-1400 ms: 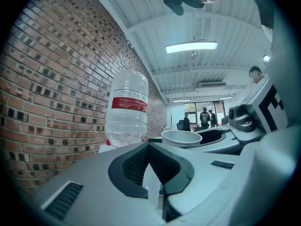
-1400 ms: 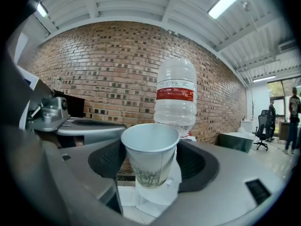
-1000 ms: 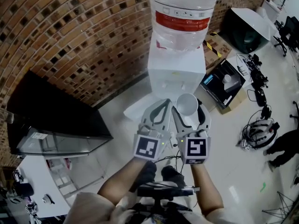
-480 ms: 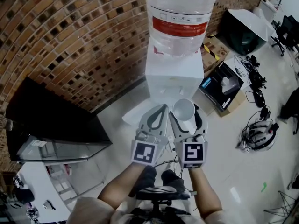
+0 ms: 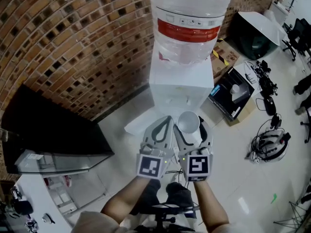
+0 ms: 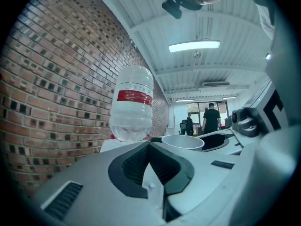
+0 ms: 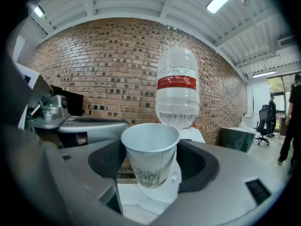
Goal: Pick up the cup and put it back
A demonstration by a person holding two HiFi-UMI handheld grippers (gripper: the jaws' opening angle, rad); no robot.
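One white paper cup (image 7: 150,149), upright at frame centre: pickup looks done, return still to come.
Clamping its sides is the right gripper (image 5: 192,128); the left gripper (image 6: 149,166), jaws together and empty, sits just beside; a white water dispenser (image 5: 179,84) stands above.

A: What sort of place is this?
B: An office workroom, I'd say. A water cooler (image 5: 181,84) stands against a brick wall (image 5: 73,42).
A: Anything else?
B: Swivel chairs (image 5: 295,33), tangled cables (image 5: 268,141) on the pale floor (image 5: 243,178), strip lights (image 6: 194,45) overhead.
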